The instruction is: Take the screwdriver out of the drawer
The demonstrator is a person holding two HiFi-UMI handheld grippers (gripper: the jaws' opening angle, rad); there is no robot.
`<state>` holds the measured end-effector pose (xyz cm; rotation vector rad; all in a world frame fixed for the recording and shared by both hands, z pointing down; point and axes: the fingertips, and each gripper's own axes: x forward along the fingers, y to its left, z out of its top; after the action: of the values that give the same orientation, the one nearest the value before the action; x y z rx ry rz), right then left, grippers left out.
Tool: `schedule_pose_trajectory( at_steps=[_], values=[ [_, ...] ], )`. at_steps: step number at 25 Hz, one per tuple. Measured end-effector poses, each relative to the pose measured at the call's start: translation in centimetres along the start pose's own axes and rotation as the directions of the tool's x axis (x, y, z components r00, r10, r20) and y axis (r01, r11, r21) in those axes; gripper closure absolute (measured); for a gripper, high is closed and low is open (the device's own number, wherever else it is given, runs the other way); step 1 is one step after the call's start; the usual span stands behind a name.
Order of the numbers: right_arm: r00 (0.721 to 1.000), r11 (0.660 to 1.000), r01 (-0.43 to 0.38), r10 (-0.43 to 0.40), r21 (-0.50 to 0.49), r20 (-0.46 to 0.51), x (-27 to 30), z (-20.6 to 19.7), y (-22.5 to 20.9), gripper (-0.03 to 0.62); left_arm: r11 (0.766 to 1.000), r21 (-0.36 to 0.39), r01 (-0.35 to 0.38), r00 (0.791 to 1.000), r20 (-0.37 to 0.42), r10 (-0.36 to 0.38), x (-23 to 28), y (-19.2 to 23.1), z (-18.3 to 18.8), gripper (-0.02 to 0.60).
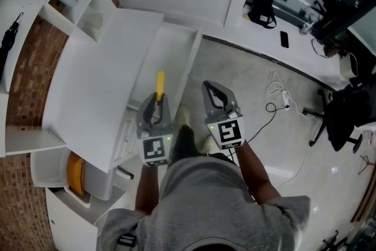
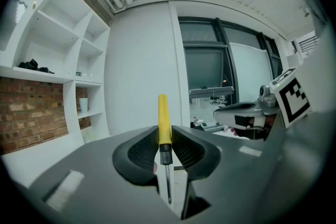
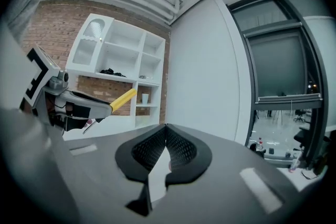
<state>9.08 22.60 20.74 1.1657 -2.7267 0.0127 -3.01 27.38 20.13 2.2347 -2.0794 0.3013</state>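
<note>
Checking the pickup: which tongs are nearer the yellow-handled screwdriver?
Left. The left tongs clamp the screwdriver; the right tongs, shut and empty, hang beside it without touching.

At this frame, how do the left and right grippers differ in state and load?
The left gripper is clamped on a yellow-handled screwdriver; the right gripper holds nothing. The left gripper's jaws stand apart around the handle; the right gripper's jaws meet at the tips. Both are the same grey design.
</note>
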Motion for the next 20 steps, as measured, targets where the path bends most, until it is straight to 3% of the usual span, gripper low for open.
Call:
schedule_pose_trajectory(
  at_steps=[10, 20],
  values=[
    [1.000, 1.000, -0.001, 0.001, 0.004, 0.026, -5.2, 0.1, 2.7, 0.591, 1.000, 0.001, -0.002, 0.999, 0.048, 0.002, -5.9, -2.1, 0.5, 0.495],
    [0.999, 1.000, -0.007, 0.007, 0.011, 0.044, -6.5, 0.5, 3.7, 0.591, 1.000, 0.005, -0.012, 0.998, 0.055, 0.012, -7.6, -2.2, 1.3, 0.495]
  ],
)
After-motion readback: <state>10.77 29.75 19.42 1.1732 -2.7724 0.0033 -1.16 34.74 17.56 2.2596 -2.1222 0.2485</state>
